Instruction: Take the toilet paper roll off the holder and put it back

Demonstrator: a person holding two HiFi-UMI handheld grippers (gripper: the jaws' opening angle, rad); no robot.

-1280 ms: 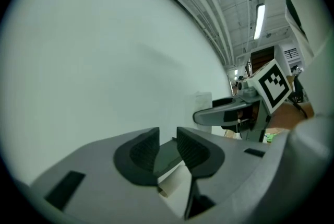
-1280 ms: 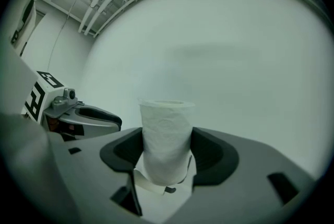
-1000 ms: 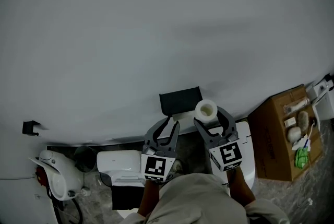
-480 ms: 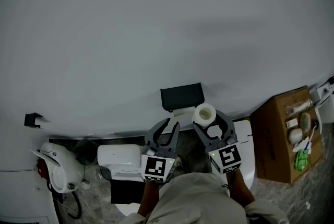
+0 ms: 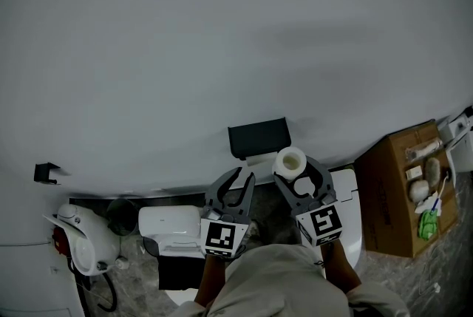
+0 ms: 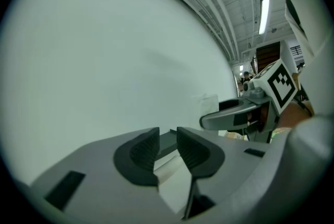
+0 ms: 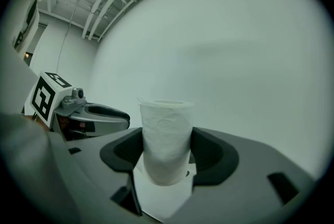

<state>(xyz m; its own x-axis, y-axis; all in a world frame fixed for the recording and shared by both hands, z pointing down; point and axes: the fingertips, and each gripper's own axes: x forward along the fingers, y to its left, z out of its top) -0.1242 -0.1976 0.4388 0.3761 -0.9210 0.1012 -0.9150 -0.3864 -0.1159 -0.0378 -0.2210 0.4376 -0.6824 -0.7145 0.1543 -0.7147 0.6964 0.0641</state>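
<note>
Held off its mount: the right claw (image 7: 166, 157) clamps a white toilet paper roll (image 7: 166, 134) between its two dark grey pads. The roll stands upright between the jaws, its top rising clear above them. In the head view its hollow core faces the camera.

A black rectangular wall-mounted holder (image 5: 257, 137) lies just ahead of this claw and slightly to its left. The roll is off the holder and just beside it; whether they touch cannot be told. A white strip of paper (image 5: 259, 158) shows at the holder's near edge, ahead of the gap between the two claws.

The left claw (image 6: 167, 145) is held just to the left of the right one. Its jaws stand narrowly apart with nothing gripped between them. Through the slit, the dark holder and the white strip show straight ahead.

Both claws point at a plain pale grey wall (image 5: 222, 49). Each carries a white cube with black square markers (image 5: 323, 219).

Behind and to the left of the left claw sits a white boxy bathroom fixture (image 5: 168, 225). Well to the right of the right claw stands a brown cardboard box (image 5: 388, 193) with small items lying on its top.
</note>
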